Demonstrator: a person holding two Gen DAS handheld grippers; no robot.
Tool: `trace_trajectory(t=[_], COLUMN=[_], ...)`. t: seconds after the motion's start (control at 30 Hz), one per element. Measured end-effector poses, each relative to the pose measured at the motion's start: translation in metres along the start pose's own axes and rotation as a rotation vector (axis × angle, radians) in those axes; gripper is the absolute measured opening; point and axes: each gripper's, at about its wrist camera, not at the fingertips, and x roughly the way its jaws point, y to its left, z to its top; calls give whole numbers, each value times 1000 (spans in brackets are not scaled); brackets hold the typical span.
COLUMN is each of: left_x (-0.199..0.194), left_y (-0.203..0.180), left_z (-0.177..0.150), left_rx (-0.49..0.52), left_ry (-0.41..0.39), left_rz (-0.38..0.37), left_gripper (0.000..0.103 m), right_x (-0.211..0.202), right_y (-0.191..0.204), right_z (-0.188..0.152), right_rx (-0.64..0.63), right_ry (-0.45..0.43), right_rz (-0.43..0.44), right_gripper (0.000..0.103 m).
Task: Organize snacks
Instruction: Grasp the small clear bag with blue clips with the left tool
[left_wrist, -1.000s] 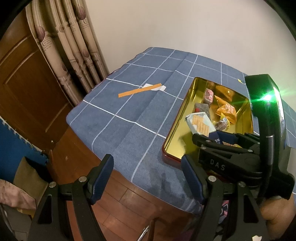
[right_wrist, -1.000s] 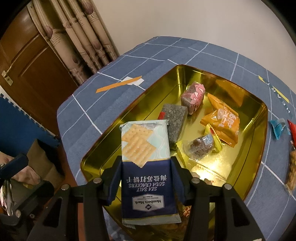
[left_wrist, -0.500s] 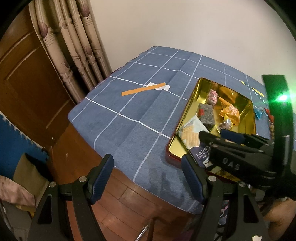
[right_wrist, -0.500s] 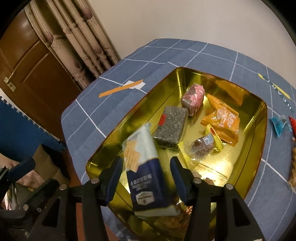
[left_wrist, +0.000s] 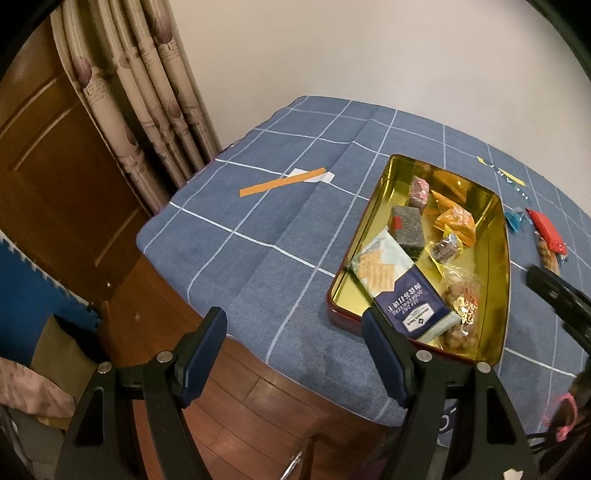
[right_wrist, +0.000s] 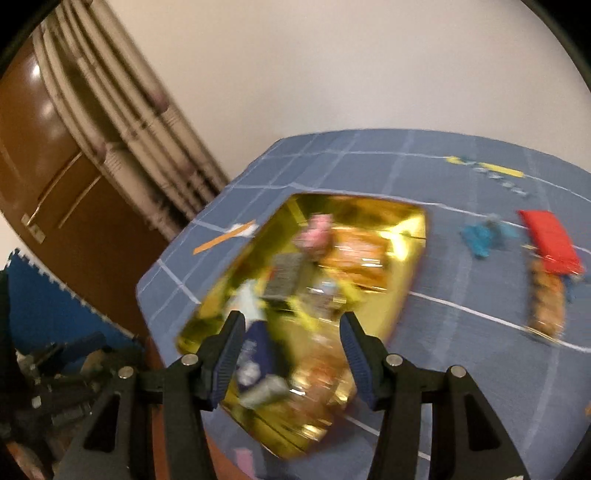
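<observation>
Retreating after drop | right gripper (right_wrist: 291, 354) spread, emptied | cracker pack (left_wrist: 402, 288) released at near end of gold tin (left_wrist: 504, 258) | red packet (right_wrist: 550, 240) left on tablecloth (left_wrist: 258, 236) | left gripper (left_wrist: 295, 354) spread, idle

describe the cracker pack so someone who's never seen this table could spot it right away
On the blue checked tablecloth sits a gold tin tray holding several snacks. The cracker pack lies in the tray's near end, beside a dark grey block. It is the largest packet there, and the only one with a navy lower half, white lettering and pictured square crackers on pale blue.
</observation>
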Motion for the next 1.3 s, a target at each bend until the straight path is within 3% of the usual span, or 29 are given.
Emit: trace_trajectory(t=[0.2, 0.33, 0.43, 0.57, 0.67, 0.8, 0.93, 1.0, 1.17, 1.23, 1.3], left_x=[-11, -29, -39, -58, -63, -55, -25, 0, 53, 68, 82], left_y=[-18, -45, -65, -108, -146, -202, -256, -286, -322, -330, -337], left_z=[-3, -4, 0, 22, 43, 78, 107, 118, 128, 130, 135], left_rx=[66, 179, 247, 381, 501, 644, 780, 852, 980, 1002, 1016], left_ry=[-39, -90, -97, -144, -136, -124, -125, -83, 21, 45, 90], left_rz=[-6, -16, -73, -163, -284, -410, -419, -435, -504, -511, -543], left_gripper=[72, 72, 72, 73, 82, 84, 84, 83, 76, 68, 66], right_x=[-45, -74, -88, -103, -109, -112, -110, -108, -105, -108, -110], right_y=[-78, -136, -170, -213, -235, -254, -258, -257, -258, -260, -262], right_z=[-30, -45, -54, -62, -66, -72, -74, -74, -72, -73, -74], right_rx=[30, 77, 91, 154, 204, 242, 226, 215, 205, 216, 229], right_ry=[-27, -37, -27, -25, -27, -41, -66, -69, -64, -75, -87], right_rz=[-232, -394, -516, -588, -610, -606, -585, -579, -559, -536, -513], right_gripper=[54, 54, 54, 54, 54, 56, 65, 71, 78, 79, 80])
